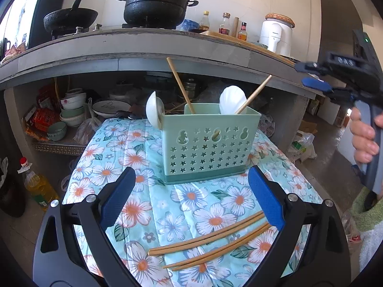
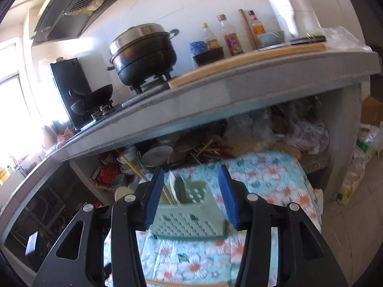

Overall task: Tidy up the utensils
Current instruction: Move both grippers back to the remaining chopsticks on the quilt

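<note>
Both grippers are spread wide with nothing between their blue pads. From where the left gripper hangs low over the flowered tablecloth, the green utensil holder stands straight ahead, upright, in line with the gap between its fingers and beyond their tips. Two chopsticks lean out of the holder in a V, and two white spoons show at its top, one inside on the right and one against the left end.

Closer in, two pairs of loose chopsticks lie flat on the cloth, running slantwise under the left gripper's right finger and on toward the middle of the gap.

Off to the right, the right gripper is held up in a hand, above and to the side of the holder. From its own camera the right gripper looks down on the holder, which sits framed between its open fingers, not touched.

Behind everything runs a grey counter with a black pot on the stove.
</note>
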Available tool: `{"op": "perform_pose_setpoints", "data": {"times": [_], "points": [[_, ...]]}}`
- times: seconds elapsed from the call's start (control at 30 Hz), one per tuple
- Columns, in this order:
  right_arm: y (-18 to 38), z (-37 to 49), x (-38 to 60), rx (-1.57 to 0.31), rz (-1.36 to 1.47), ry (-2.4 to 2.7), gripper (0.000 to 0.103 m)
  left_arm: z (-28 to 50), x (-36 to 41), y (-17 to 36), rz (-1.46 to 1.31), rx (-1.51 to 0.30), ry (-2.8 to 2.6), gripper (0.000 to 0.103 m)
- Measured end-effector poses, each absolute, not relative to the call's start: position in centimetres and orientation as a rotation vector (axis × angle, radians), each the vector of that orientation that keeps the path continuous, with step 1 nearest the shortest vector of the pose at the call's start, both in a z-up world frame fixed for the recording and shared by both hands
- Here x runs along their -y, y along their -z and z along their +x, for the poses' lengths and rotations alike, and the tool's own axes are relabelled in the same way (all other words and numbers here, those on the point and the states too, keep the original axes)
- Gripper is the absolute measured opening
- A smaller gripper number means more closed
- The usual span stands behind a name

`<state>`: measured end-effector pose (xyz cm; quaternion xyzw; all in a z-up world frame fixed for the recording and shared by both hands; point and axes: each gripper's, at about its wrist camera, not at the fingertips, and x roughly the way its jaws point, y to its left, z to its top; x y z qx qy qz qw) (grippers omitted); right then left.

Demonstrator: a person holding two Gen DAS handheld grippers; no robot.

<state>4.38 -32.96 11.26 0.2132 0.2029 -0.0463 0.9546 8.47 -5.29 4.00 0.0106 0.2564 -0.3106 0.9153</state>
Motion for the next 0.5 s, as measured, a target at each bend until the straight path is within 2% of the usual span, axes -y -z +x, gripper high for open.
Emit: {"op": "perform_pose_setpoints", "data": {"times": [0.1,0.37,0.43,0.5], "points": [[-8.6,2.2,33.5,-0.49,0.474,0.096,0.052,8.0,5.6,-3.8,0.055,-0.529,0.651,0.091],[2.6,-2.0,33.5,-0.756,0.701,0.096,0.052,5.6,7.8,-0.8,0.225,-0.602,0.759,0.091],[4.6,-2.7,33.4,-0.785,0.753,0.104,0.052,4.6,8.8,0.1,0.272,-0.62,0.807,0.087],[5.8,-3.2,33.3,-0.8,0.783,0.104,0.052,3.5,10.0,1.2,0.335,-0.638,0.857,0.075]]}}
